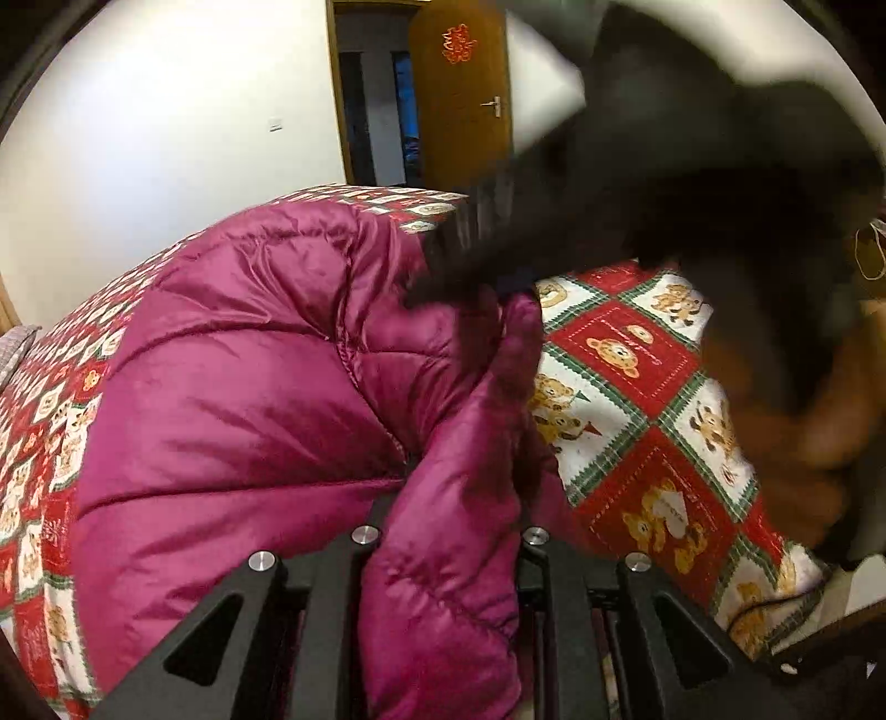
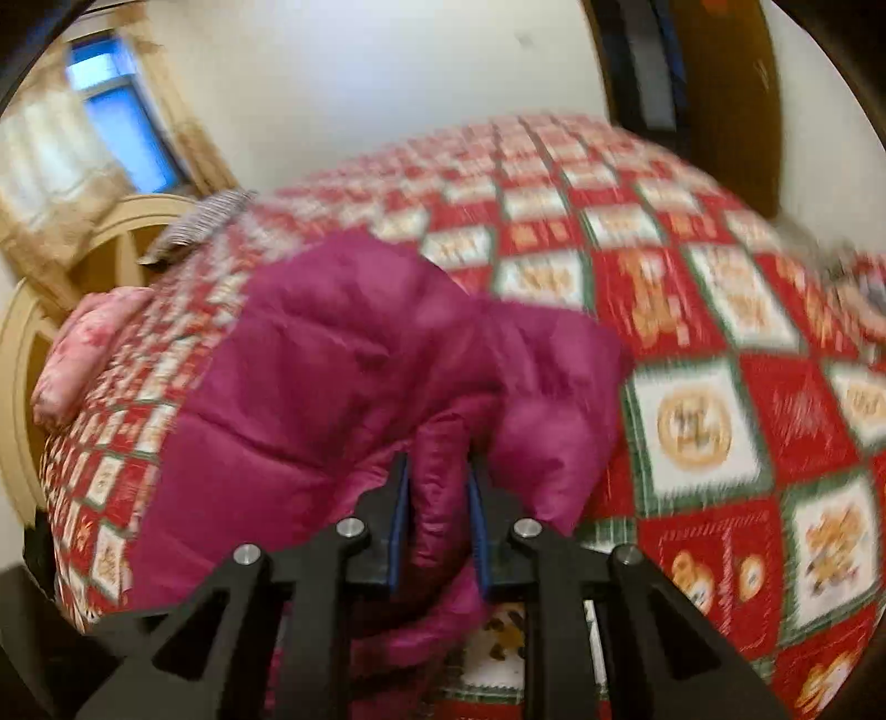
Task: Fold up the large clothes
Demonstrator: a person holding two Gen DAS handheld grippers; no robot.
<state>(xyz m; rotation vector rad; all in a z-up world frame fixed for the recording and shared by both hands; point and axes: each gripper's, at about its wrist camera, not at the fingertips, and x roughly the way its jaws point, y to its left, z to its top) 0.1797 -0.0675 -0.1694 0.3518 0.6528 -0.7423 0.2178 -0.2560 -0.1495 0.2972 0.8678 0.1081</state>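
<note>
In the left wrist view, the left gripper (image 1: 451, 498) was clenched on a fold of the magenta puffer jacket (image 1: 249, 387), the fabric bunched between its black fingers and hiding the pads. The jacket lay heaped on the bedspread (image 1: 626, 354), a red, white and green patchwork printed with cartoon bears; the small lettering in the red squares was too fine to read. A dark, blurred shape, the right gripper (image 1: 482, 260), reached in from the upper right and met the jacket's raised edge, with a blurred hand (image 1: 819, 432) behind it. Its jaw state could not be told from this side. Beyond the bed stood a brown door (image 1: 459, 94) bearing a red paper-cut decoration (image 1: 459, 44) that resembled a double-happiness character.

In the right wrist view, motion-blurred, the right gripper (image 2: 437, 498) had its blue-lined fingers (image 2: 398, 515) pinched on a narrow ridge of the same jacket (image 2: 332, 376), which sat on the near left part of the bedspread (image 2: 720, 310). Only this view showed a window (image 2: 122, 122) with pale curtains, a curved cream headboard (image 2: 33, 343), a pink pillow (image 2: 83, 349) and a striped cloth (image 2: 205, 221) at the bed's far corner. No writing was legible here.
</note>
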